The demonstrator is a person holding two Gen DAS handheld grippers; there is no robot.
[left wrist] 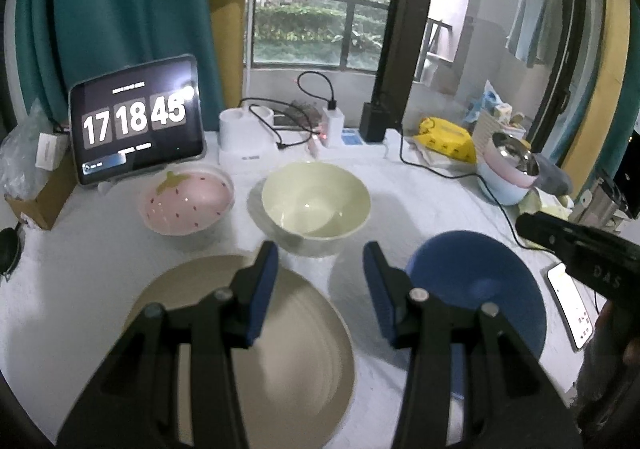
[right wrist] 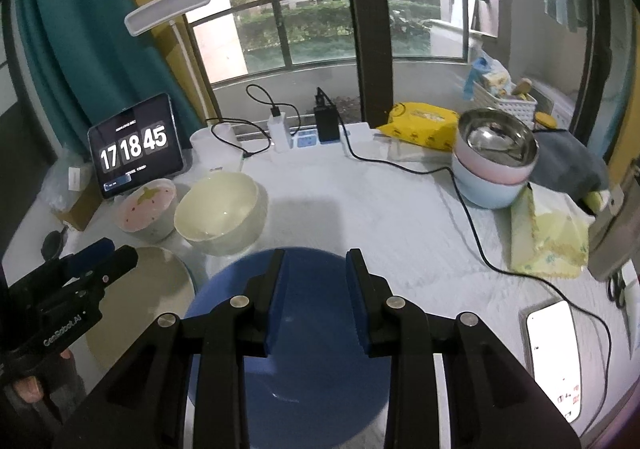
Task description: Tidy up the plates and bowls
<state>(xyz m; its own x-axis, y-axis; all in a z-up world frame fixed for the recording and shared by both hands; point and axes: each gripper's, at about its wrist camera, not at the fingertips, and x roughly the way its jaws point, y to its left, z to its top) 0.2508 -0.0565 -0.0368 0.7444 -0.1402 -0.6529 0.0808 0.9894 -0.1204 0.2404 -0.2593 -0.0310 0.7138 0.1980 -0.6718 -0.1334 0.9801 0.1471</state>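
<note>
A beige plate [left wrist: 280,329] lies at the near left of the white table, with a blue plate [left wrist: 492,281] to its right. Behind them stand a pale green bowl [left wrist: 316,201] and a pink strawberry-pattern bowl [left wrist: 188,201]. My left gripper [left wrist: 320,269] is open and empty, hovering over the gap between the two plates. My right gripper [right wrist: 316,273] is open and empty, hovering over the blue plate [right wrist: 312,329]. The right wrist view also shows the beige plate [right wrist: 160,289], the green bowl [right wrist: 220,209], the pink bowl [right wrist: 148,205] and the left gripper [right wrist: 100,261].
A tablet clock [left wrist: 136,121] stands at the back left. A lamp base [left wrist: 248,141], chargers and cables [left wrist: 440,165] line the back. Stacked steel, pink and light-blue bowls [right wrist: 496,165] sit at the right, by a yellow pack [right wrist: 424,125], a cloth [right wrist: 548,233] and a phone [right wrist: 556,353].
</note>
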